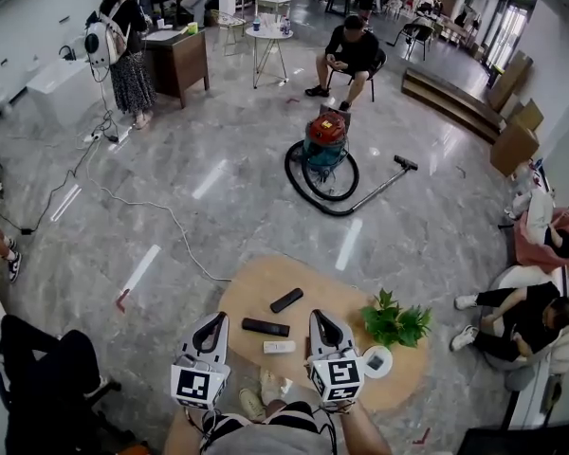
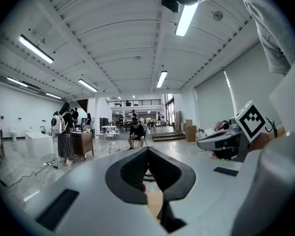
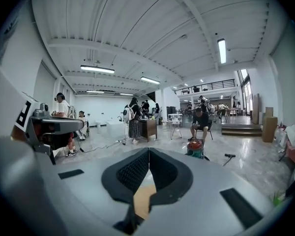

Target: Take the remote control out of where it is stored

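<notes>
On a round wooden table lie two black remote controls and a white remote. My left gripper hovers over the table's near left edge, and my right gripper hangs just right of the white remote. Both stand above the table and touch nothing. In the left gripper view the left gripper has its jaws meeting at the tips with nothing between them. The right gripper looks the same in the right gripper view: shut and empty. Both point almost level across the room.
A potted green plant and a small white round dish stand on the table's right side. Beyond the table a red vacuum cleaner with its hose lies on the floor. Several people sit or stand around the room.
</notes>
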A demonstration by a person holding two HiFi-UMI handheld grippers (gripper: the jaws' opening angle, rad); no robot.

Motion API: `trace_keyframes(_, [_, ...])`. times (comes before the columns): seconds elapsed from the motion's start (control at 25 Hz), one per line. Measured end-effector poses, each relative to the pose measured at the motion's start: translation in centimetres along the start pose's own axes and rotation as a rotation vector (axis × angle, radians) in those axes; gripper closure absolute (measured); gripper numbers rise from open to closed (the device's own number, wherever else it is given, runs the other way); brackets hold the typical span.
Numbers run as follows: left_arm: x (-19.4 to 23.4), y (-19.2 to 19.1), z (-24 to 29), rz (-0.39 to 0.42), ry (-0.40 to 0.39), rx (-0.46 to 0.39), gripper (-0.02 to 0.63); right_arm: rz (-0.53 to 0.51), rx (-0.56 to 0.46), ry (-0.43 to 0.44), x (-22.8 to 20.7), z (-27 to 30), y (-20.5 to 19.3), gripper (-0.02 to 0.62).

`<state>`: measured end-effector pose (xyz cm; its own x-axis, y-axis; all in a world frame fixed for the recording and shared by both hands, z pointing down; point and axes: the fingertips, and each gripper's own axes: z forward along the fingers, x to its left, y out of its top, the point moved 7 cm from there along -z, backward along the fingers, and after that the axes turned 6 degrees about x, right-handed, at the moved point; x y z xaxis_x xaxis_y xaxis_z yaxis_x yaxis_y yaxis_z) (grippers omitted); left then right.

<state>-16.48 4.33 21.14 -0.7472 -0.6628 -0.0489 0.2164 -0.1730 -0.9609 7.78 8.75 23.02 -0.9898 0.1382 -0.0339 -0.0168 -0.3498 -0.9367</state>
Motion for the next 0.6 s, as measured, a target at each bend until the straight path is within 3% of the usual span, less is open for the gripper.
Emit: trace_keyframes(0.6, [-0.8,2.5,-1.2,0.011,0.019,-0.033,0.601,-0.009,-0.024,0.018,1.1,-2.1,0.8,0.588])
